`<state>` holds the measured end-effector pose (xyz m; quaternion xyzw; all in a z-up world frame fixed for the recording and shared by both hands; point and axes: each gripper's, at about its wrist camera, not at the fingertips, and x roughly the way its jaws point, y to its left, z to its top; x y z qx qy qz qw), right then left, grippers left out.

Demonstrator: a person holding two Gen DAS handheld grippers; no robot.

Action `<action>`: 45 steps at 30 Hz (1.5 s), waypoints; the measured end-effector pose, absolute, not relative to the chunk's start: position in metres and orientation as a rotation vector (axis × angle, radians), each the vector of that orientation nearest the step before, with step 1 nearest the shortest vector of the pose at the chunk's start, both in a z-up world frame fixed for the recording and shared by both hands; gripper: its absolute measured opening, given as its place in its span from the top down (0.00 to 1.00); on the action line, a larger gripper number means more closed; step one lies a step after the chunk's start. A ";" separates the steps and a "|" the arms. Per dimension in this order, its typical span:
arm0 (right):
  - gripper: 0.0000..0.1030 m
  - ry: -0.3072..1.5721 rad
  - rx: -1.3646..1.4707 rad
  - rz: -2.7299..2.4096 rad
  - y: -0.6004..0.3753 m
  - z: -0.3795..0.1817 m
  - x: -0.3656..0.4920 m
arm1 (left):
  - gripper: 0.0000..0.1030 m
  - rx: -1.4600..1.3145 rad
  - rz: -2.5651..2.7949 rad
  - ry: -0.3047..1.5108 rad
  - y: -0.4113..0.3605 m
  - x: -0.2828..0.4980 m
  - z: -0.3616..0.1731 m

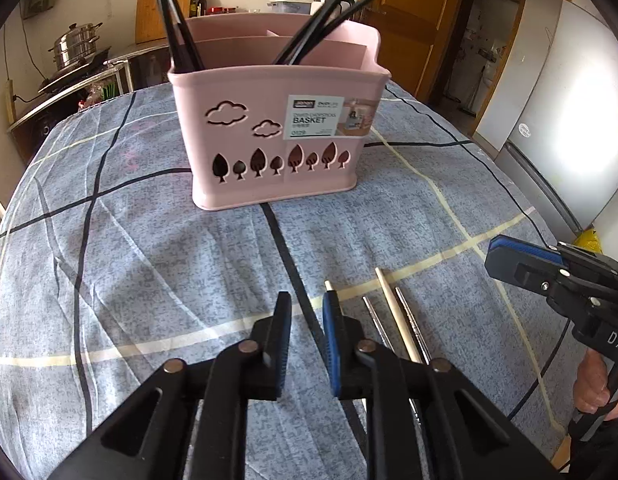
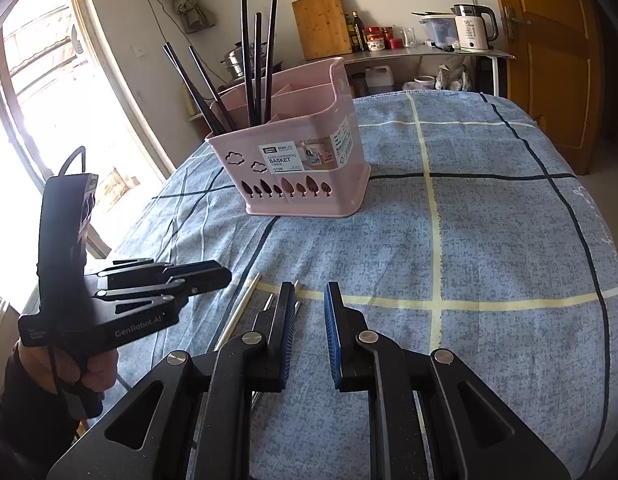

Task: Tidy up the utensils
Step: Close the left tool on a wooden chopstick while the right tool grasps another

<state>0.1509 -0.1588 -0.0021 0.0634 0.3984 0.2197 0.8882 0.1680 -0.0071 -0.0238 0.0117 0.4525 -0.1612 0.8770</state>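
Pink basket (image 1: pixel 277 136) holding black chopsticks (image 1: pixel 181 28), empty tongs (image 1: pixel 305 312) apart

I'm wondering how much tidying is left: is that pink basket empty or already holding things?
Partly filled. The pink basket stands upright with black chopsticks in its compartments, while other chopsticks lie on the cloth.

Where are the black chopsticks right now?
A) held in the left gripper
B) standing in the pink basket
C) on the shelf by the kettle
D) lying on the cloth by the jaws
B: the black chopsticks stand upright in the pink basket; only pale and metal chopsticks lie on the cloth, and neither gripper's jaws hold anything.
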 end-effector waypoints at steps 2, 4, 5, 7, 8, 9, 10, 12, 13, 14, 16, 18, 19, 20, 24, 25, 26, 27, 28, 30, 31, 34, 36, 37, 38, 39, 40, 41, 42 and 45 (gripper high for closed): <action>0.85 0.828 0.130 0.454 -0.160 -0.001 0.150 | 0.82 0.025 -0.340 0.966 -0.014 0.172 -0.030; 0.85 0.827 0.124 0.447 -0.161 -0.001 0.148 | 0.81 0.012 -0.345 0.981 -0.017 0.174 -0.034; 0.85 0.827 0.123 0.443 -0.162 0.000 0.148 | 0.80 0.014 -0.344 0.980 -0.020 0.174 -0.035; 0.85 0.827 0.121 0.438 -0.163 0.000 0.148 | 0.80 0.035 -0.330 0.982 -0.025 0.175 -0.038; 0.85 0.828 0.120 0.436 -0.163 0.000 0.148 | 0.80 0.060 -0.327 0.971 -0.029 0.173 -0.038; 0.85 0.830 0.120 0.435 -0.163 0.000 0.149 | 0.83 0.085 -0.323 0.964 -0.031 0.171 -0.038; 0.85 0.832 0.121 0.435 -0.162 -0.001 0.150 | 0.91 0.104 -0.326 0.960 -0.033 0.169 -0.038; 0.85 0.838 0.119 0.440 -0.159 -0.002 0.151 | 0.93 0.126 -0.331 0.957 -0.033 0.167 -0.038; 0.85 0.841 0.115 0.443 -0.157 -0.002 0.151 | 0.95 0.135 -0.328 0.955 -0.032 0.166 -0.038; 0.85 0.844 0.109 0.446 -0.154 -0.003 0.152 | 0.95 0.139 -0.320 0.955 -0.029 0.166 -0.038; 0.85 0.858 0.088 0.456 -0.147 -0.005 0.155 | 0.95 0.135 -0.292 0.955 -0.017 0.167 -0.037; 0.85 0.887 0.053 0.457 -0.137 -0.010 0.160 | 0.95 0.117 -0.269 0.957 -0.006 0.169 -0.037; 0.85 0.897 0.039 0.464 -0.131 -0.013 0.162 | 0.95 0.107 -0.258 0.958 -0.001 0.170 -0.037; 0.85 0.910 0.027 0.473 -0.126 -0.016 0.165 | 0.95 0.100 -0.248 0.958 0.004 0.170 -0.037; 0.85 0.952 -0.024 0.477 -0.108 -0.027 0.177 | 0.94 0.084 -0.194 0.957 0.019 0.172 -0.036; 0.85 0.960 -0.036 0.479 -0.104 -0.029 0.179 | 0.94 0.072 -0.184 0.960 0.023 0.173 -0.037; 0.85 0.968 -0.048 0.477 -0.101 -0.031 0.182 | 0.94 0.059 -0.171 0.964 0.028 0.174 -0.038; 0.85 0.979 -0.063 0.470 -0.098 -0.034 0.184 | 0.94 0.049 -0.165 0.964 0.032 0.175 -0.038; 0.85 0.989 -0.076 0.463 -0.095 -0.036 0.186 | 0.94 0.039 -0.158 0.966 0.036 0.176 -0.038; 0.85 1.006 -0.095 0.446 -0.092 -0.040 0.190 | 0.94 0.023 -0.153 0.971 0.041 0.177 -0.038; 0.85 1.011 -0.102 0.435 -0.091 -0.041 0.192 | 0.94 0.013 -0.159 0.975 0.043 0.178 -0.038; 0.85 1.023 -0.107 0.423 -0.089 -0.043 0.196 | 0.94 0.008 -0.169 0.986 0.044 0.182 -0.038; 0.85 1.025 -0.125 0.416 -0.086 -0.042 0.197 | 0.94 0.017 -0.171 0.993 0.043 0.186 -0.038; 0.85 1.026 -0.135 0.414 -0.084 -0.042 0.197 | 0.94 0.018 -0.173 0.998 0.042 0.188 -0.037; 0.86 1.027 -0.143 0.412 -0.081 -0.042 0.197 | 0.94 0.019 -0.174 1.003 0.041 0.191 -0.037; 0.88 1.029 -0.151 0.412 -0.079 -0.042 0.197 | 0.94 0.020 -0.175 1.005 0.040 0.193 -0.037; 0.90 1.030 -0.155 0.414 -0.078 -0.042 0.197 | 0.94 0.023 -0.174 1.005 0.039 0.194 -0.037; 0.92 1.031 -0.158 0.417 -0.076 -0.042 0.198 | 0.94 0.033 -0.172 1.003 0.037 0.195 -0.037; 0.92 1.031 -0.157 0.424 -0.075 -0.042 0.198 | 0.94 0.046 -0.170 1.000 0.034 0.195 -0.037; 0.93 1.027 -0.141 0.441 -0.074 -0.039 0.198 | 0.95 0.046 -0.175 0.998 0.031 0.195 -0.036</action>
